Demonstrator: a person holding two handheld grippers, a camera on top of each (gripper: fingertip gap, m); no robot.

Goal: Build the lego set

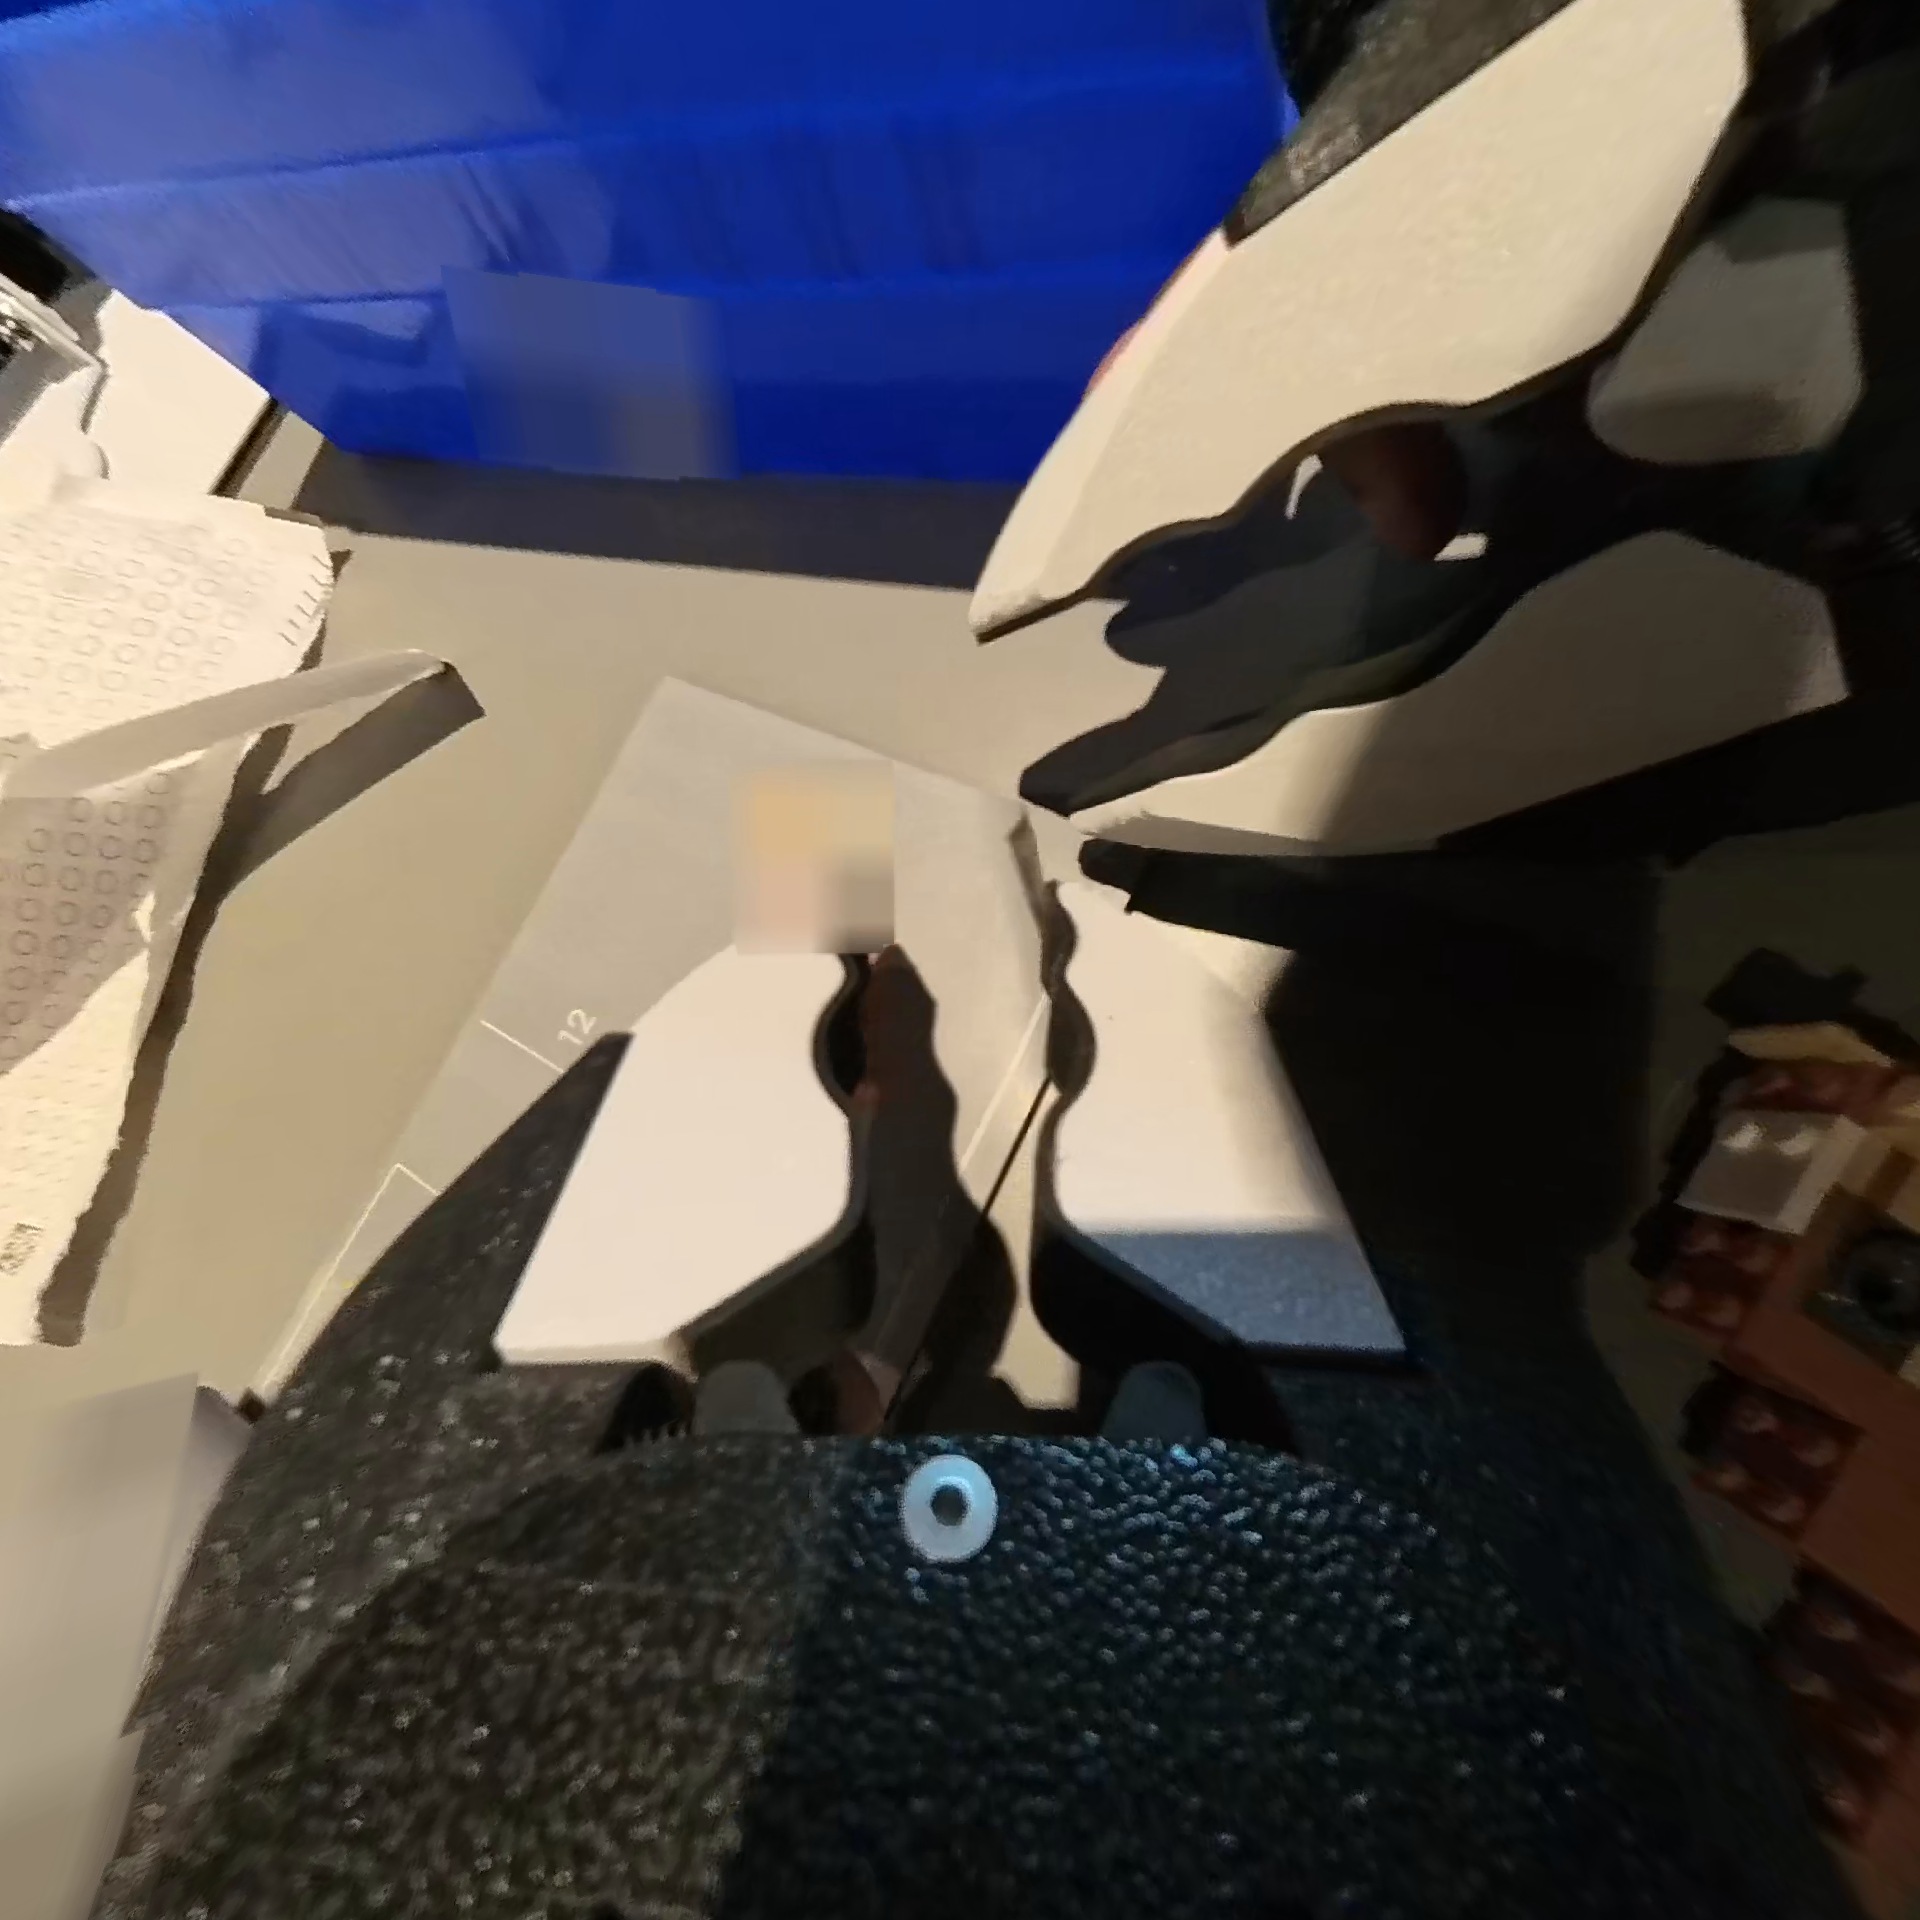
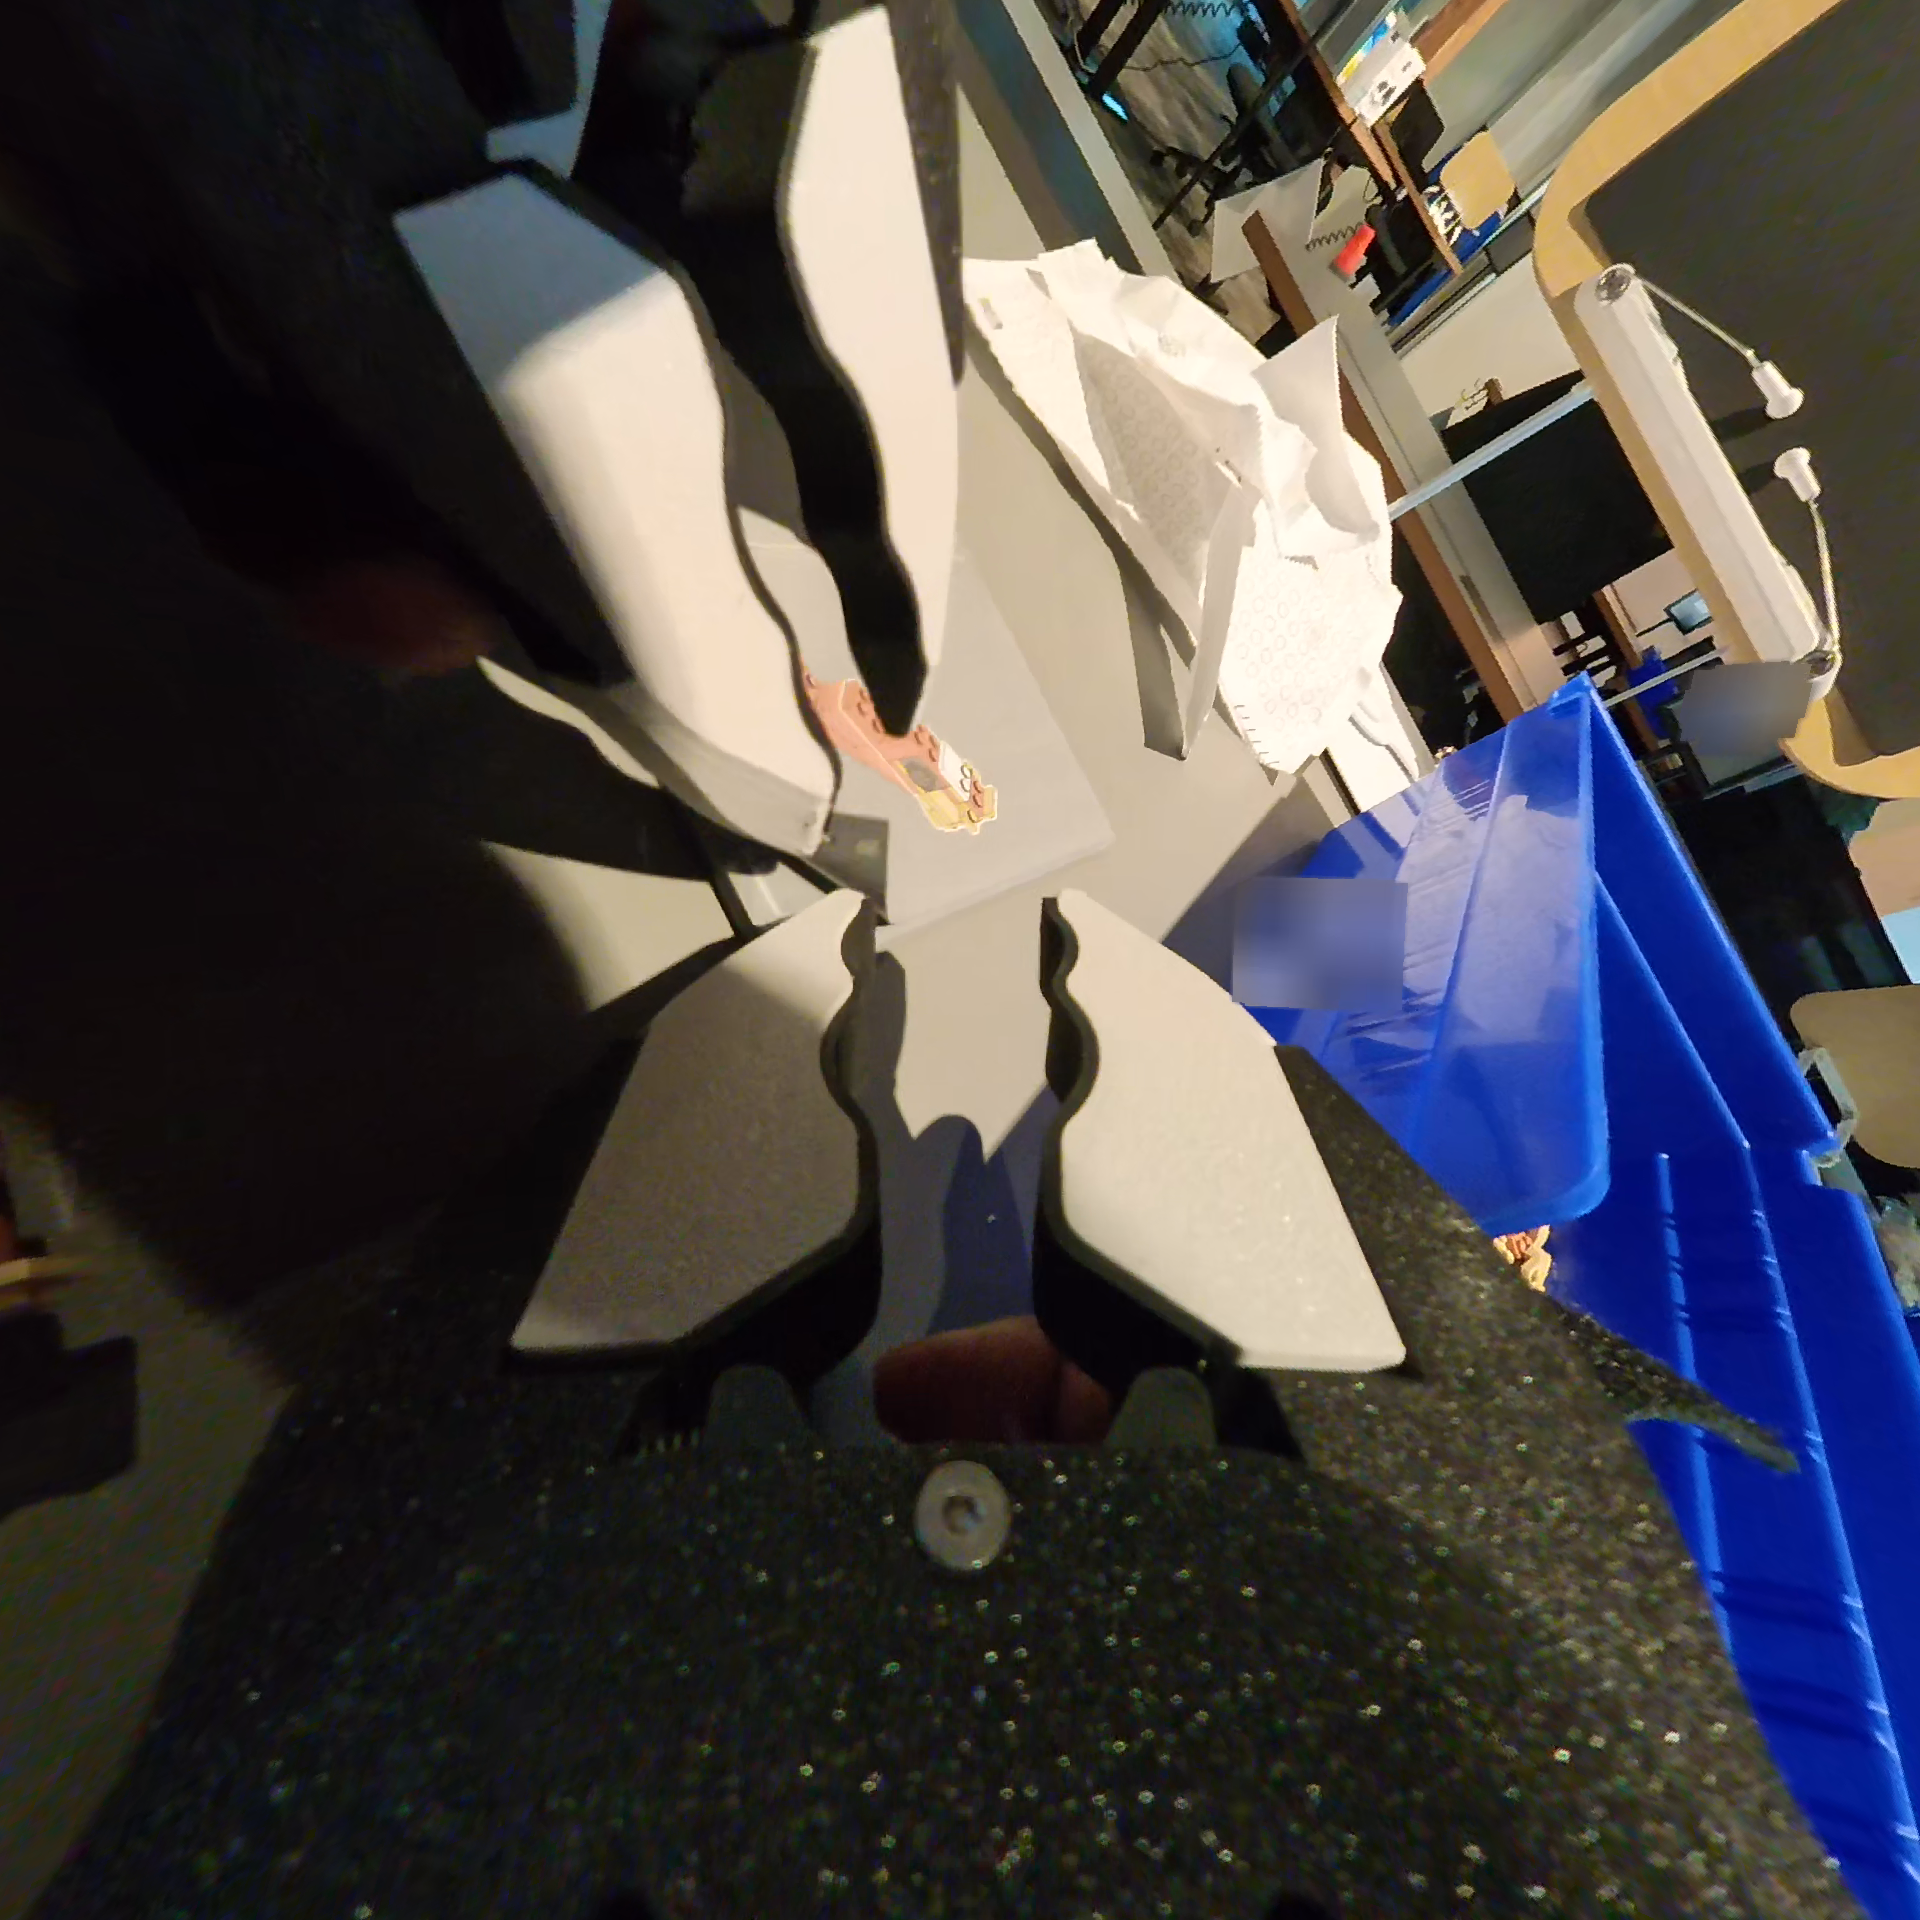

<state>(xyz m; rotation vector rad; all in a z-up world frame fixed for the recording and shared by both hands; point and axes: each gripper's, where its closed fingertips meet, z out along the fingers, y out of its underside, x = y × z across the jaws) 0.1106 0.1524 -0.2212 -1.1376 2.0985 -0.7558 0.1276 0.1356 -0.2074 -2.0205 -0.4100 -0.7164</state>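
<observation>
Lego build (image 1: 1808,1288) sits at the right edge of the left wrist view: brown studded bricks with a tan and grey section on top, resting on the grey table (image 1: 582,592), partly cut off by the frame and in shadow. It does not show clearly in the right wrist view.

Instruction booklet (image 1: 727,831) lies open flat on the table, to the left of the build. A printed picture of a brown and tan brick assembly shows on its page in the right wrist view (image 2: 914,769).

Left gripper (image 1: 951,935) hovers directly over the booklet, fingers spread with a clear gap, the page visible between them. Nothing pinched.

Right gripper (image 2: 951,914) points at the booklet's near edge, also fingers apart, only the page and table in the gap. In the left wrist view it comes in from the upper right (image 1: 1013,717), its tips just beside the left gripper's right finger; whether they touch cannot be told.

In the right wrist view the left gripper (image 2: 842,758) hangs tip-down over the page, one dark fingertip overlapping the printed picture.

Torn white paper bags (image 1: 114,727) patterned with small circles lie crumpled on the table left of the booklet (image 2: 1226,520).

Blue plastic bin (image 1: 665,239) stands beyond the booklet at the table's far side (image 2: 1662,1039).
</observation>
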